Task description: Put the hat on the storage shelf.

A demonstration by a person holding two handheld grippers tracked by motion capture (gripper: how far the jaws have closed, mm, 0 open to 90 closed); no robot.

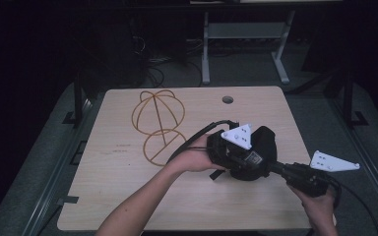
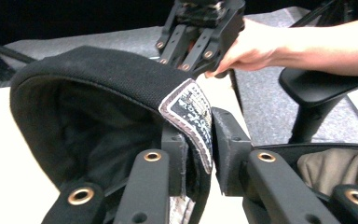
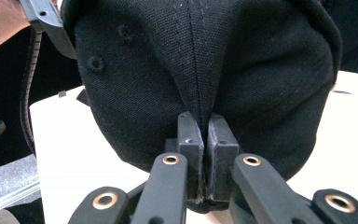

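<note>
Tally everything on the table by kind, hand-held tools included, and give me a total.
Black fabric caps: 1
Thin gold wire cap stands: 1
Black two-jaw tools: 2, the left tool and the right tool, each clamped on the cap
Total: 4

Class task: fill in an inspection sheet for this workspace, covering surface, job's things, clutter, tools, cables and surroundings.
surface: light wooden table, round hole near its far edge
job's things: black cap, between both tools
clutter: wire hat stand on the table, apart from the cap
tools: right tool shut on the cap's seam; left tool has the labelled rim between its jaws, grip unclear
cables: black cable trails from the left tool
surroundings: dark room, grey frame behind, office chair
</note>
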